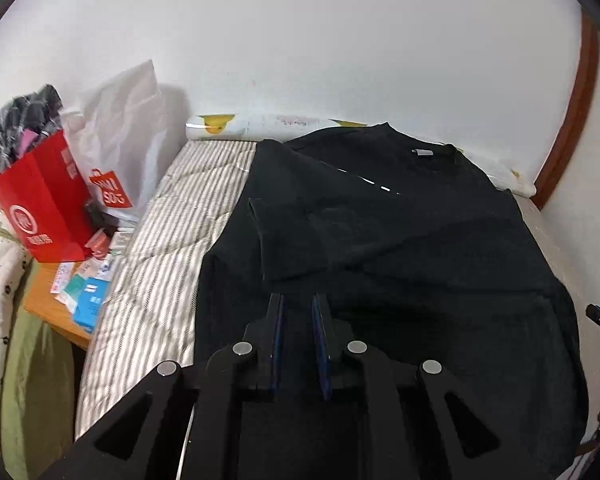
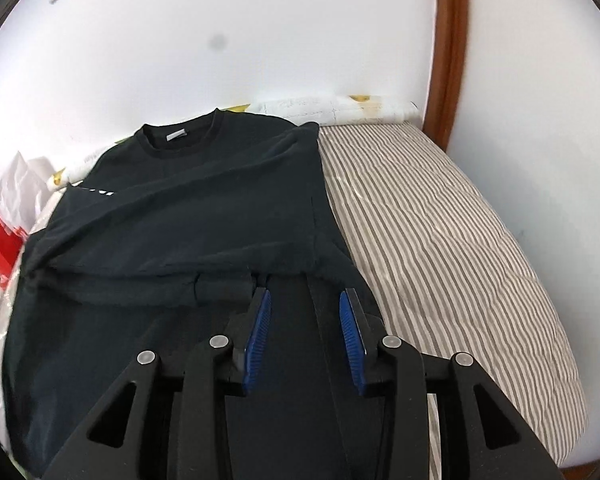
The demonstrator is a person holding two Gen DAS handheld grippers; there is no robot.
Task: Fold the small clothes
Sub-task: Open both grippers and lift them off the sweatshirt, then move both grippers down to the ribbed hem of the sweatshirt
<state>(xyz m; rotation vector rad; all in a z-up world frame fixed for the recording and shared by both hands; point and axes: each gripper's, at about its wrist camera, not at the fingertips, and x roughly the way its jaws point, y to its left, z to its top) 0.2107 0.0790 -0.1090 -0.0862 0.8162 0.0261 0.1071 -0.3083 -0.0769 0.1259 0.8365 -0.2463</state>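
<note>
Centrally, black t-shirt (image 2: 188,208) lies spread on striped mattress (image 2: 440,240), collar toward the wall, both sleeves folded in over the body. Left gripper (image 1: 299,300) above its lower half, fingers narrowly apart, empty; right gripper (image 2: 305,296) spread wide, empty. Bare mattress strips flank the shirt; red bag (image 1: 44,208) sits beyond the left edge.

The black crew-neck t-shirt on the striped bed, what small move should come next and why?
Probably lower both grippers to pinch the hem. The black crew-neck t-shirt lies on the striped quilted mattress with both sleeves folded inward; the left gripper is slightly open, the right gripper is open, neither holding cloth.
</note>
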